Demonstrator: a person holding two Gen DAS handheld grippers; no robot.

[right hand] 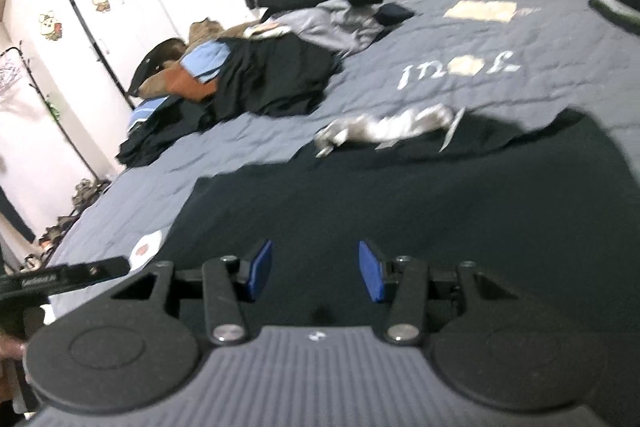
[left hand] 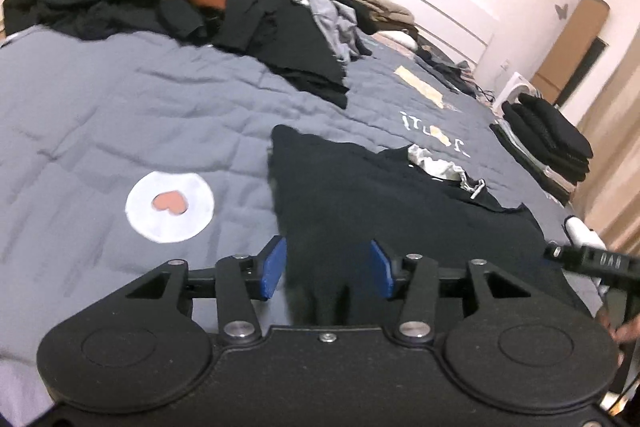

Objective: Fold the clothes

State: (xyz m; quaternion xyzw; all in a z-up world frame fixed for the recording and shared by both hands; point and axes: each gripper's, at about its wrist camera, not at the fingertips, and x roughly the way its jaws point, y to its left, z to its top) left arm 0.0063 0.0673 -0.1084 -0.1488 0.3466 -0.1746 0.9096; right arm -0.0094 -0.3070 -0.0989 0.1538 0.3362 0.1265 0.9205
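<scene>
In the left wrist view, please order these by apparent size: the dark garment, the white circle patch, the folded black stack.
1. dark garment, though nearest the camera
2. white circle patch
3. folded black stack; it looks similar to the patch and lies farther away, so this order is unsure

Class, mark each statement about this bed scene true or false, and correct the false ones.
1. Both grippers have their jaws open. True: left gripper and right gripper hold nothing.
2. A dark garment lies spread on the grey quilt. True.
3. The heart patch sits in a black square. False: it sits in a white circle.
4. The folded stack lies at the middle of the bed. False: it is at the bed's edge.
5. The unfolded pile is all white. False: mostly dark, with blue and orange.
</scene>
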